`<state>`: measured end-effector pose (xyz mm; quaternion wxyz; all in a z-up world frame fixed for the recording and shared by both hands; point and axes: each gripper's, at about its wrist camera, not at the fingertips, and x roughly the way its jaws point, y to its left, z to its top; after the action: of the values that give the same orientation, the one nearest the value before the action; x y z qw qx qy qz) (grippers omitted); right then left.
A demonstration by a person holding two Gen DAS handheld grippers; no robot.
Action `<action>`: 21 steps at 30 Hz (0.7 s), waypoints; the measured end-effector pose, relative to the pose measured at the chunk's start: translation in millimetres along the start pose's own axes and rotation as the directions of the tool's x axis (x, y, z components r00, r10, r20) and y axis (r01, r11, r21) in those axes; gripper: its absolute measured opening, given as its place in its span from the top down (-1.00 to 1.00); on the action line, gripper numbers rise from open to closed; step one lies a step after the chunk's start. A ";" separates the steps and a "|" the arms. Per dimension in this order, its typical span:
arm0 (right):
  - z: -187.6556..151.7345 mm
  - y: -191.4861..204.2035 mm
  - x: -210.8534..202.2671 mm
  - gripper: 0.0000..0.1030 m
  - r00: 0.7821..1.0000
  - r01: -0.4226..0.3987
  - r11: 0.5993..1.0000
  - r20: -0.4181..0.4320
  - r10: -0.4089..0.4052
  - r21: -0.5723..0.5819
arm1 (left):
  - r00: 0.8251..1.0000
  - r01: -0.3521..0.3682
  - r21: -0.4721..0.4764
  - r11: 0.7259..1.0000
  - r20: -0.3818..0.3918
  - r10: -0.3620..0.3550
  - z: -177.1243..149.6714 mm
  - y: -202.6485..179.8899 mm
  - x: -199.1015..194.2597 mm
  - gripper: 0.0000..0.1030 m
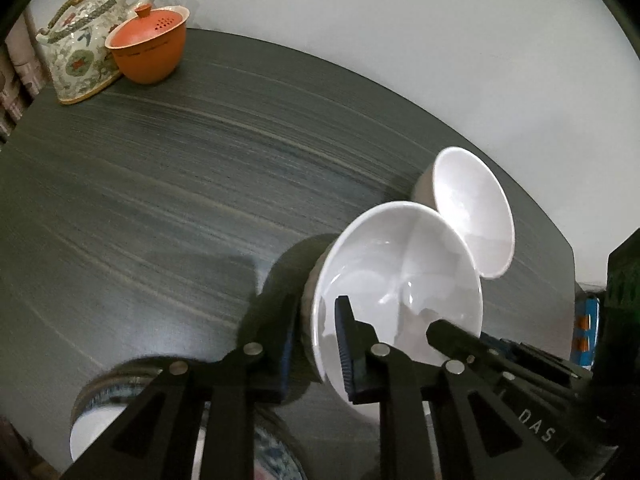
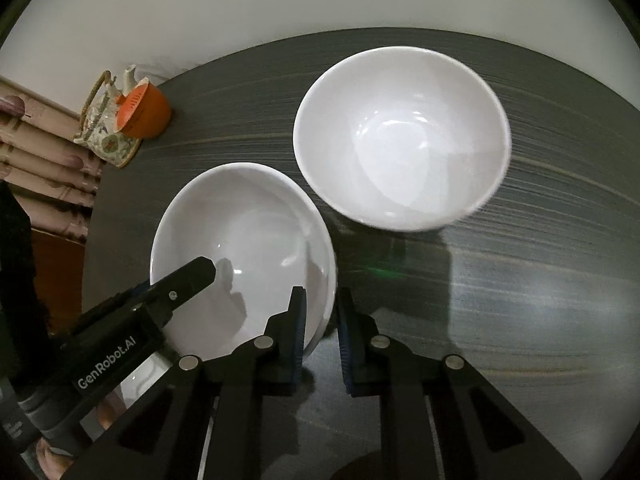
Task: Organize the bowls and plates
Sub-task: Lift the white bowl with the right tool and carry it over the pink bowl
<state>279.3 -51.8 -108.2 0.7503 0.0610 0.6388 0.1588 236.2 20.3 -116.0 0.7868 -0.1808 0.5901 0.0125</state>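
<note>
I see a floral teapot [image 1: 78,44] touching an orange lidded cup [image 1: 149,46] on the dark table [image 1: 160,184].

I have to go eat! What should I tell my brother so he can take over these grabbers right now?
Left gripper: fingers straddle the near bowl rim; grip unclear.
Right gripper: straddles the same bowl's opposite rim; grip unclear.
Far bowl sits apart on the table.
Done: nothing stacked.
Left: probably nest the bowls.
</note>
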 end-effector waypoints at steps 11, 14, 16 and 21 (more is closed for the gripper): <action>-39.7 -7.3 -54.2 0.71 0.998 -0.006 1.000 0.067 0.006 0.003 | 0.999 0.015 0.069 0.997 0.043 -0.018 -32.7 -23.2 -46.4 0.64; -50.6 -12.6 -71.5 0.71 0.995 -0.001 1.000 0.099 0.001 0.004 | 0.998 0.024 0.092 0.995 0.054 -0.029 -41.7 -34.7 -59.5 0.64; -57.3 -16.5 -82.1 0.71 0.993 0.002 1.000 0.116 -0.003 0.008 | 0.998 0.028 0.106 0.994 0.057 -0.034 -49.6 -42.2 -66.8 0.64; -78.9 -26.0 -110.7 0.71 0.987 0.002 1.000 0.158 -0.007 0.030 | 0.996 0.040 0.147 0.988 0.068 -0.050 -71.5 -61.4 -87.4 0.64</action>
<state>191.6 -120.1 -25.7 0.7980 0.0832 0.5798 0.1421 157.9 -41.6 -34.9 0.8187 -0.1354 0.5565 -0.0419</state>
